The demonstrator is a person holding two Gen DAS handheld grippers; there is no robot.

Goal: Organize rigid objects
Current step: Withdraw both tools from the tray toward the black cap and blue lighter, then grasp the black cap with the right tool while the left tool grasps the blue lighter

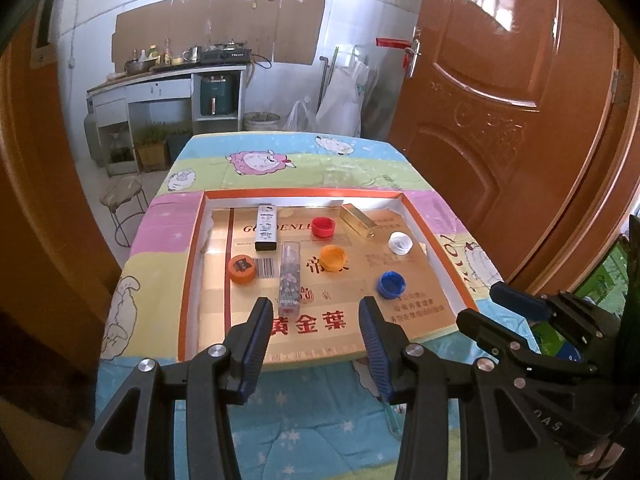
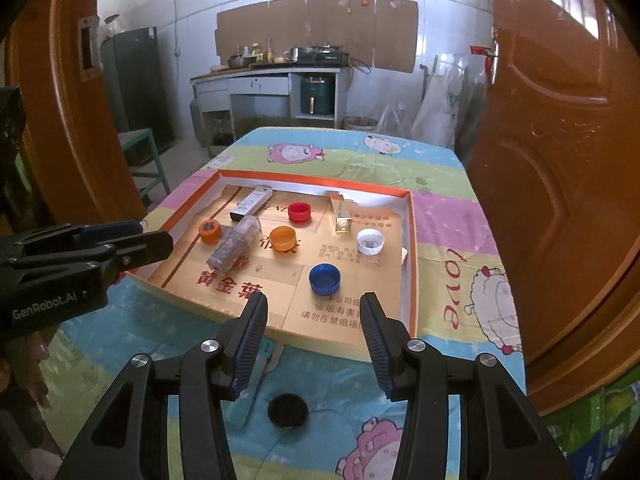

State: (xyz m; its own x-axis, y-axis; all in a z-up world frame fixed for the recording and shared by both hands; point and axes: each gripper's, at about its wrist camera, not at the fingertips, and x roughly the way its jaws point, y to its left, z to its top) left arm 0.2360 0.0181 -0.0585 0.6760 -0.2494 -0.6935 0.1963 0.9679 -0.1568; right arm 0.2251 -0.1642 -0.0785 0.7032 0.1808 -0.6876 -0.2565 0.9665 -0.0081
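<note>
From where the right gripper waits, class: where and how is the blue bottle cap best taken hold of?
Grip the blue bottle cap across its round side wall, coming down from above. It lies flat in the tray, open side up, apart from its neighbours, so the open right gripper can probably straddle its rim.

Caps [image 1: 333,259], boxes [image 1: 267,227] in tray [image 1: 192,240]; tray on table [image 1: 280,408].

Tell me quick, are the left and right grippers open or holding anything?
Left gripper: jaws open, holding nothing.
Right gripper: jaws open, holding nothing.
</note>
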